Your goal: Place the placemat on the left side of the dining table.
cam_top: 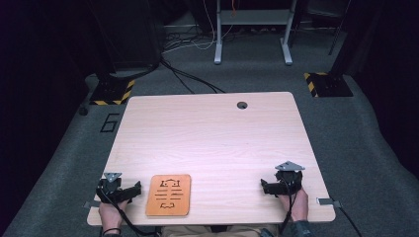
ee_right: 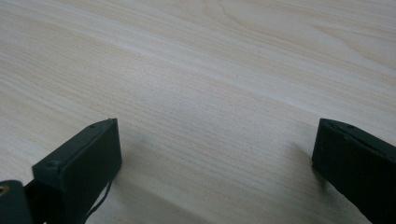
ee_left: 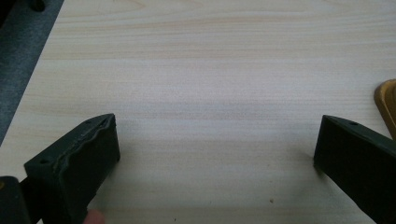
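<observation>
A pale wooden table (cam_top: 217,143) stands on grey carpet in a dark room. At its near edge rest the left gripper (cam_top: 132,190) and the right gripper (cam_top: 266,186), each with jaws spread wide and holding nothing, apparently parked in readiness. Just beside the left gripper lies an orange board (cam_top: 168,194), flat and within easy reach. Farther off, a cable hole (cam_top: 241,105) marks the far edge.

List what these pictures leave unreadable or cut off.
- Orange board, high view: its dark cut-out markings are too small to read.
- Same board, left gripper view: the right edge cuts off all but a corner.
- Person, high view: the bottom edge crops them above the forearms.
</observation>
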